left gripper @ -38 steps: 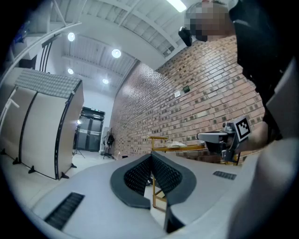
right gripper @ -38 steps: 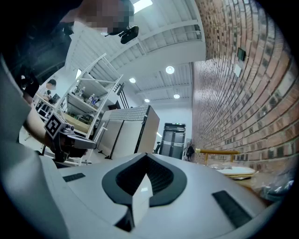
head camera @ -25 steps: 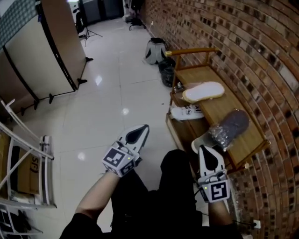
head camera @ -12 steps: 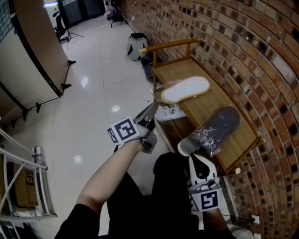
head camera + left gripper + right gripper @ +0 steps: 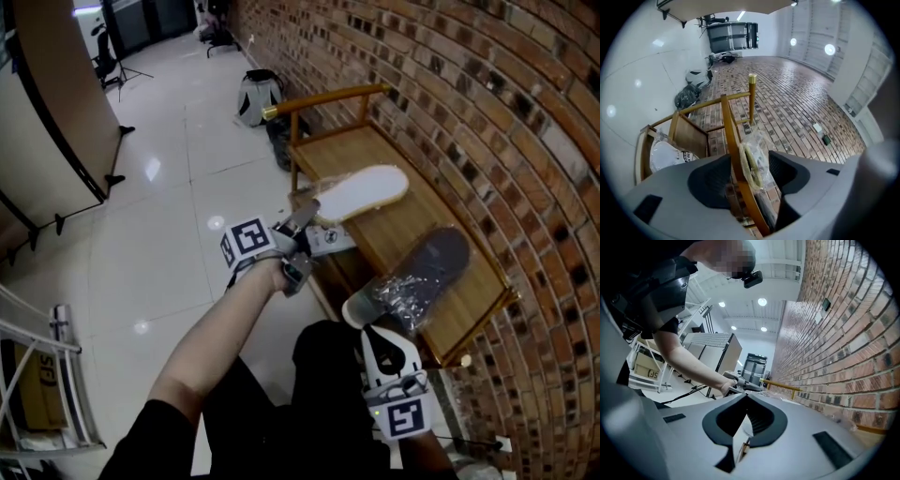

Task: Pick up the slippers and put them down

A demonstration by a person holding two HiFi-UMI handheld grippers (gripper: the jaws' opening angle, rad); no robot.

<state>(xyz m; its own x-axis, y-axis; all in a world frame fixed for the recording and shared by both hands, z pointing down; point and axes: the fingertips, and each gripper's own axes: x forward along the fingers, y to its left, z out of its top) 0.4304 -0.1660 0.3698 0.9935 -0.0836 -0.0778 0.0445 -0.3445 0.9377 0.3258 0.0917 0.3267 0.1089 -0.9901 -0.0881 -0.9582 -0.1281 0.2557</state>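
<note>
Two slippers in clear plastic lie on a wooden bench (image 5: pixel 473 281) by the brick wall: a cream one (image 5: pixel 366 190) at the far end and a grey one (image 5: pixel 427 267) nearer me. My left gripper (image 5: pixel 306 212) is rolled on its side at the cream slipper's near end. Its jaws are opening, and the cream slipper (image 5: pixel 752 161) and the bench's edge rail (image 5: pixel 733 140) stand between them, untouched by the pads. My right gripper (image 5: pixel 373 330) is shut, its tips just short of the grey slipper's pale near end. I cannot tell whether it pinches any plastic.
A white printed bag (image 5: pixel 333 242) lies on the bench's lower shelf. A grey backpack (image 5: pixel 255 94) and a black bag (image 5: pixel 281 141) sit on the floor past the bench. A metal rack (image 5: pixel 37 375) stands at the left, with partition panels (image 5: pixel 47 141) beyond it.
My left gripper swung from over the floor across to the cream slipper on the bench, rolled onto its side and went from shut to wide. The right gripper stayed about where it was.
</note>
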